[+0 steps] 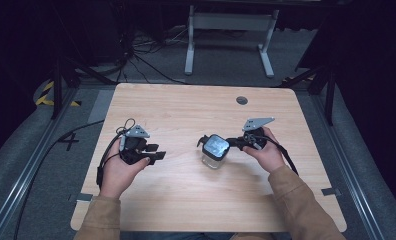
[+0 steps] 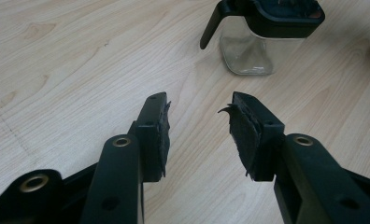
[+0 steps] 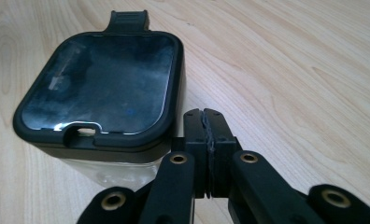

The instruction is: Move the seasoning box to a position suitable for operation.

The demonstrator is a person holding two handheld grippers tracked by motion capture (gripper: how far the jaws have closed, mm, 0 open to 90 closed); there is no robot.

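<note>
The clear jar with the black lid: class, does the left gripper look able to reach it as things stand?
Probably yes. The left gripper has its jaws wide apart and points at the jar across bare table. The right gripper, jaws together, sits by the jar's far side.

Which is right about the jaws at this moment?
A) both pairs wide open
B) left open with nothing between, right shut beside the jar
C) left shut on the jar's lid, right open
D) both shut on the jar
B: in the left gripper view the left gripper has its jaws spread over bare table, while the right gripper has its pads pressed together next to the jar, gripping nothing.
</note>
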